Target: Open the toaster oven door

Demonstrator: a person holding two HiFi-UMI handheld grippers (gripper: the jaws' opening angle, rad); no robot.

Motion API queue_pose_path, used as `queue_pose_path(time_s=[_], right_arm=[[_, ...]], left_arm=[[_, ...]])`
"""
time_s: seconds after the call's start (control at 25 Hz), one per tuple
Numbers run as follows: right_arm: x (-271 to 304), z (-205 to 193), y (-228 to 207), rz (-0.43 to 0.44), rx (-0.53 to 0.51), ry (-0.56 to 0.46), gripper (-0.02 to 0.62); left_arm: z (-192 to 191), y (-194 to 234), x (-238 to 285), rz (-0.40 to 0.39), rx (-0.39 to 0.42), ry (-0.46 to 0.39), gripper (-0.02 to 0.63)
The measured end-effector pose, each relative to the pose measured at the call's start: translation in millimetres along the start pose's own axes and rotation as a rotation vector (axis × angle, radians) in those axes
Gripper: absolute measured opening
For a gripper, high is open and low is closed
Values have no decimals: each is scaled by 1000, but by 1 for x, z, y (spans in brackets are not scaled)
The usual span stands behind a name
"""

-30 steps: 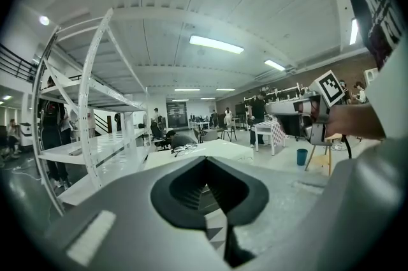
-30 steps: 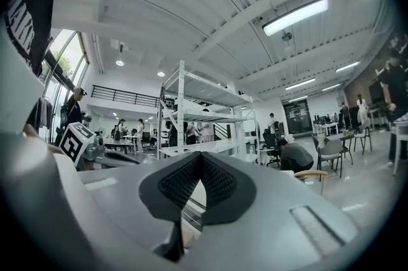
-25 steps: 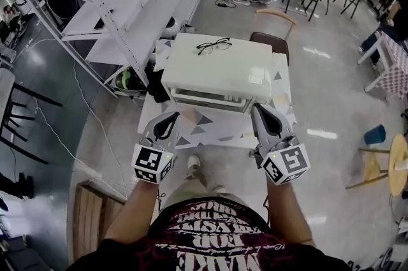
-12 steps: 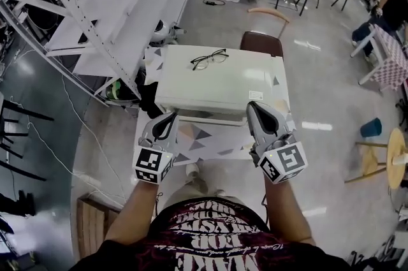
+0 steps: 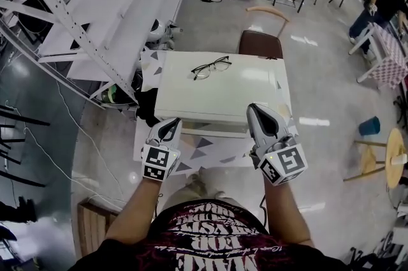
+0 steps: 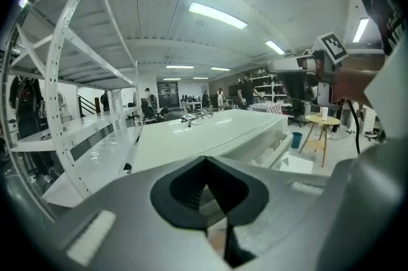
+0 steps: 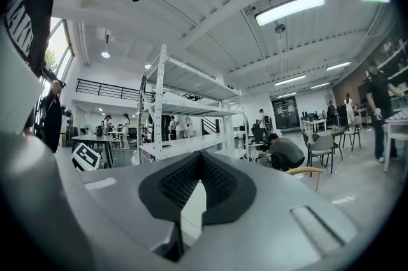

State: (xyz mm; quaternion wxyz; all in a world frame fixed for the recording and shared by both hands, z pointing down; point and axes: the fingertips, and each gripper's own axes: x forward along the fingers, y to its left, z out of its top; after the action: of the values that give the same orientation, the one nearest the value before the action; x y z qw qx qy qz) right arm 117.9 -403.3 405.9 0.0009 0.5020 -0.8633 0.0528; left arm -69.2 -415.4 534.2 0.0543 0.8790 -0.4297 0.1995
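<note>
**A:** What's the left gripper (image 5: 169, 127) doing?

**B:** It hovers over the tabletop (image 5: 210, 150) by the front left corner of the toaster oven (image 5: 220, 91). Its fingers are pressed together and hold nothing. The door (image 5: 210, 129) faces the person and looks closed.

**A:** Those glasses (image 5: 211, 67) on top?

**B:** They lie loose, so I'd pull gently and not jolt the oven.

**A:** And the right gripper (image 5: 257, 113)?

**B:** It's at the front right corner, fingers together too, and empty. I'd part them first, then take the door's top edge and swing it down.
</note>
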Motion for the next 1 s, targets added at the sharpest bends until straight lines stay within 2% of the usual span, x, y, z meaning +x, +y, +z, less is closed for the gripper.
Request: queue_pose_path(time_s=[0.28, 0.4, 0.52, 0.72, 1.0], right_arm=[[10, -5, -3, -8, 12, 15, 25], [12, -7, -2, -7, 20, 19, 25], [11, -10, 1, -1, 27, 30, 25], [6, -13, 7, 7, 37, 41, 25], [-8, -11, 15, 27, 40, 38, 25]], left_arm=[[-6, 1, 2, -42, -33, -54, 2], [-15, -1, 6, -39, -5, -26, 2], [-18, -1, 7, -23, 8, -36, 2], [-23, -3, 11, -45, 18, 58, 2], [-34, -12, 3, -143, -86, 170, 2]])
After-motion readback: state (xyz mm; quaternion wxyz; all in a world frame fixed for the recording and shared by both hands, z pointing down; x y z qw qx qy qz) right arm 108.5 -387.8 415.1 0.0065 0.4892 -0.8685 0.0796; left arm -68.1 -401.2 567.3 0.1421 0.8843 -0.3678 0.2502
